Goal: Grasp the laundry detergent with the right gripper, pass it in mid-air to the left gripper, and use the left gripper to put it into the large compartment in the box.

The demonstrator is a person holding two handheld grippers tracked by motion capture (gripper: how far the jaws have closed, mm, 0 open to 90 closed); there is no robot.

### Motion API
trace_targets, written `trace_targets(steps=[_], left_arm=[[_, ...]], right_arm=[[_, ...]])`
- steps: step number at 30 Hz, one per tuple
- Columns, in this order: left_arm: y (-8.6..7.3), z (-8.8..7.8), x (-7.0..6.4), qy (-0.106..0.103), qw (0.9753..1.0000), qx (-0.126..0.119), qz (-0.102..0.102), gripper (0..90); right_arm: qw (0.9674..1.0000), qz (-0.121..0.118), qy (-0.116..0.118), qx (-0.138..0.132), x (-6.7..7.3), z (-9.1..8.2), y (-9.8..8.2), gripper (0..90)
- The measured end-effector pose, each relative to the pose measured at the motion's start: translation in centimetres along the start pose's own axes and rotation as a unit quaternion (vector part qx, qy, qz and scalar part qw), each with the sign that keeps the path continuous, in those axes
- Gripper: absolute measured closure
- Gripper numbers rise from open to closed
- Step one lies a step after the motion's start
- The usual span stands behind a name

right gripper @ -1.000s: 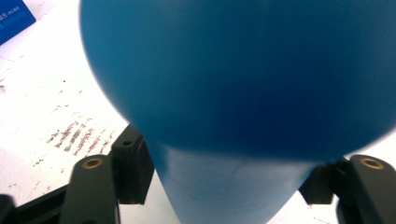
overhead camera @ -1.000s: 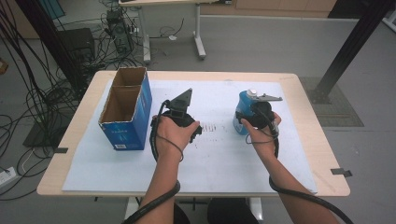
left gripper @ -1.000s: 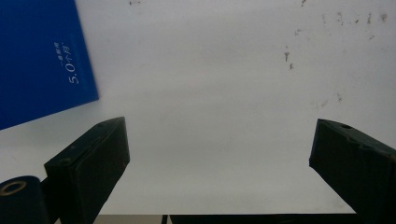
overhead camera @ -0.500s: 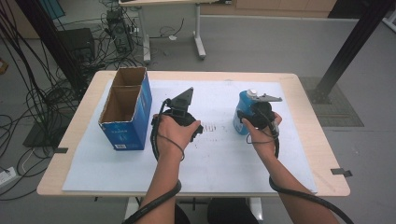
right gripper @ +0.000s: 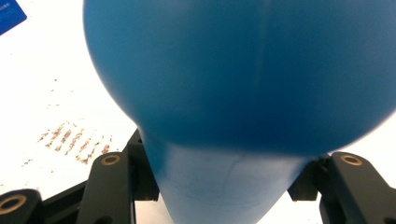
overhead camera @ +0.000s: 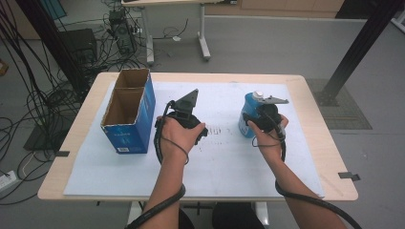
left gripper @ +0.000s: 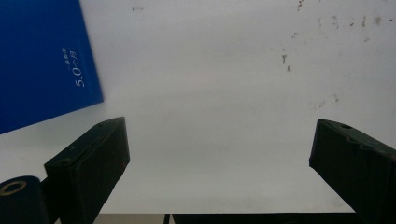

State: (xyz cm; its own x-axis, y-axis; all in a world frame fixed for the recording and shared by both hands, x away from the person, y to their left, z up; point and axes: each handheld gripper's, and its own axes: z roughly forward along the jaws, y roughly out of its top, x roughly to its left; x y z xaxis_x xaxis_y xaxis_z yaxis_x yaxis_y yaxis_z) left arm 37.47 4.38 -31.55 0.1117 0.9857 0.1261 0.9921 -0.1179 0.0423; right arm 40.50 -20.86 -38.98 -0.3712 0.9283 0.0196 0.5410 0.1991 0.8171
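My right gripper (overhead camera: 260,114) jaws have just been closing and now clamp the blue bottle (overhead camera: 247,119), which stands on the desk (overhead camera: 310,95) right of centre. Grasp secured; I judge a lift comes next. Left gripper (overhead camera: 184,112) jaws stand apart, empty, beside the blue box (overhead camera: 138,129).

The round blue plastic bottle (right gripper: 243,84) looks smooth with a soft sheen. The open blue cardboard box (overhead camera: 128,110) shows raw brown, matt board inside. A white paper sheet (overhead camera: 215,157), matt and stained, covers the pale wooden counter (overhead camera: 76,138). The black jaws look like matt plastic.
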Motion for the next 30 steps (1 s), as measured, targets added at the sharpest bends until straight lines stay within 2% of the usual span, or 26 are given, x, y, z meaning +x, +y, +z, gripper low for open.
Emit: trace_targets(steps=[30], left_arm=[[0.12,-0.47,-0.18,0.001,1.0,-0.005,0.002,5.3]], right_arm=[[1.0,-0.007,0.003,-0.002,-0.11,-0.03,-0.06,41.9]])
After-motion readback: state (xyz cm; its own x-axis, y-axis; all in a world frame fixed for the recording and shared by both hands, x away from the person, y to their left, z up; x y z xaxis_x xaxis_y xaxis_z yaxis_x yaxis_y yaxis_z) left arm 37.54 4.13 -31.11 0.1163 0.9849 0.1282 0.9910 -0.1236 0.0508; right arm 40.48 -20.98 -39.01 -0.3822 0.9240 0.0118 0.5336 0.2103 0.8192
